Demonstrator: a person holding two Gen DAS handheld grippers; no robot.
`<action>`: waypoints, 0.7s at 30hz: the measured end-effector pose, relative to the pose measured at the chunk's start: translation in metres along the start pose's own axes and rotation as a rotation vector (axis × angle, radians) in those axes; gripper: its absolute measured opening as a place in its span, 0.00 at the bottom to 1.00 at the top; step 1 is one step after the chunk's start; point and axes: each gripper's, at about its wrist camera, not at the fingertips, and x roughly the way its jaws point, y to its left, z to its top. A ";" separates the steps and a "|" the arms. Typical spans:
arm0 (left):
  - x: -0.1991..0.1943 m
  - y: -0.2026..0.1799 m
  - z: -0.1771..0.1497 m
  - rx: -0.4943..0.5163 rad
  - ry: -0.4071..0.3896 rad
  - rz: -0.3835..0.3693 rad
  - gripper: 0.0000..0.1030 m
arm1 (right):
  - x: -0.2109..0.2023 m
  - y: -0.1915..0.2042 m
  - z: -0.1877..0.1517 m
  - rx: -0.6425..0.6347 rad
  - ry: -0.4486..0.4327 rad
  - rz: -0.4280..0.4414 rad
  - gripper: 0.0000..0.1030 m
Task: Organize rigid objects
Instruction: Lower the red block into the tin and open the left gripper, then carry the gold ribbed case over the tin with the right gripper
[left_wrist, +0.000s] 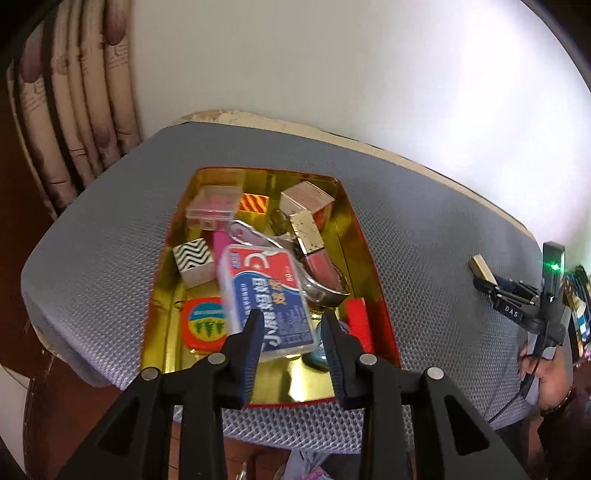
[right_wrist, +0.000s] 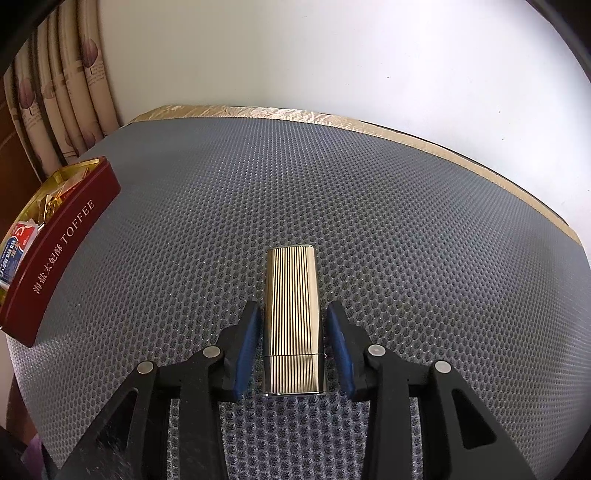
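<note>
My left gripper (left_wrist: 291, 332) hangs over the tin (left_wrist: 354, 221) (packed with small boxes); my right gripper (right_wrist: 291, 332) straddles the ribbed case (right_wrist: 291, 317), on the mat (right_wrist: 406, 221) right of it.

tins: 1, red toffee tin (left_wrist: 373, 295) sitting on the desk
gold ribbed cases: 1, gold ribbed case (right_wrist: 293, 321) lying on the mat, outside the tin
clear plastic boxes: 1, clear box (left_wrist: 212, 206) lying in the tin
zigzag blocks: 1, black-and-white zigzag block (left_wrist: 194, 260)
striped blocks: 1, orange-striped block (left_wrist: 254, 203)
blue-and-white card boxes: 1, card box (left_wrist: 267, 299) lying on top of the pile
round red tins: 1, round red tin (left_wrist: 204, 323)
red blocks: 1, red block (left_wrist: 359, 319)
lipsticks: 1, lipstick (left_wrist: 314, 240), gold cap
claws: 2 showing, left claw (left_wrist: 291, 334) and right claw (right_wrist: 293, 334)
rest of the tin: overlapping, not counting
</note>
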 end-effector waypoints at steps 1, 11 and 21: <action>-0.003 0.003 -0.001 -0.010 0.000 0.008 0.32 | 0.000 -0.001 0.000 0.003 0.000 0.003 0.34; -0.019 0.022 -0.019 -0.031 -0.065 0.122 0.34 | 0.000 -0.004 0.006 0.070 0.052 0.023 0.34; -0.006 0.049 -0.018 -0.161 0.019 0.081 0.34 | -0.015 0.006 0.007 0.222 0.091 0.153 0.32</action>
